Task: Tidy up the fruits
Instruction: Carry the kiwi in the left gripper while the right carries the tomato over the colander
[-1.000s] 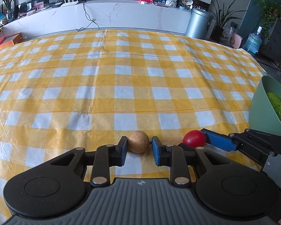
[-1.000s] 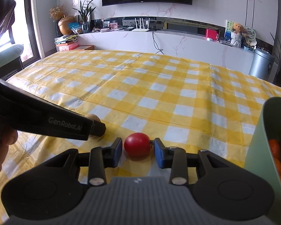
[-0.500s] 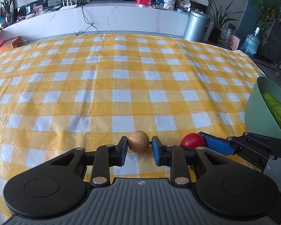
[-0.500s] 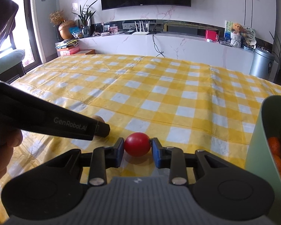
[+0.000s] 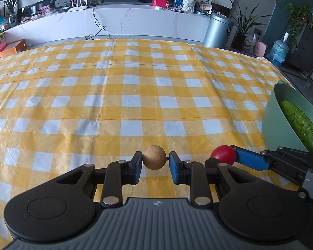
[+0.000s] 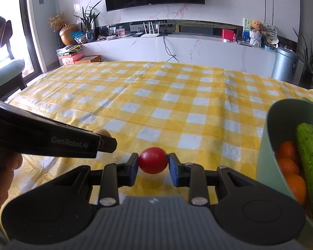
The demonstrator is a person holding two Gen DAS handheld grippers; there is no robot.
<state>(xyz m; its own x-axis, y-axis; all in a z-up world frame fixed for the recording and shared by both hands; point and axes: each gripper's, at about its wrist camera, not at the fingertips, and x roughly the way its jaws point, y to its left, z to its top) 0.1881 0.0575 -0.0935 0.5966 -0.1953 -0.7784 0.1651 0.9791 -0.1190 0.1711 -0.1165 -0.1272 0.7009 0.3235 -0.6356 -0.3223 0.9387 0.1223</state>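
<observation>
**Two fruits lifted off the cloth**

Both fruits have come up a little since a moment ago. The left gripper [image 5: 154, 164] has its fingers clamped on a round brown fruit [image 5: 154, 157]. The right gripper [image 6: 153, 167] had just closed tighter and squeezes a red tomato [image 6: 153, 160]. Both hang above the checked counter [image 5: 135, 104]. A green bowl [image 6: 267, 145] with a cucumber [image 6: 311, 156] stands near on the right.

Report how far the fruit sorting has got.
Done: a cucumber and some orange fruits already lie in the green bowl. In hand: the left gripper is shut on a round brown fruit, and the right gripper is shut on a red tomato, both above the checked tablecloth. Left: getting these two into the bowl.
</observation>
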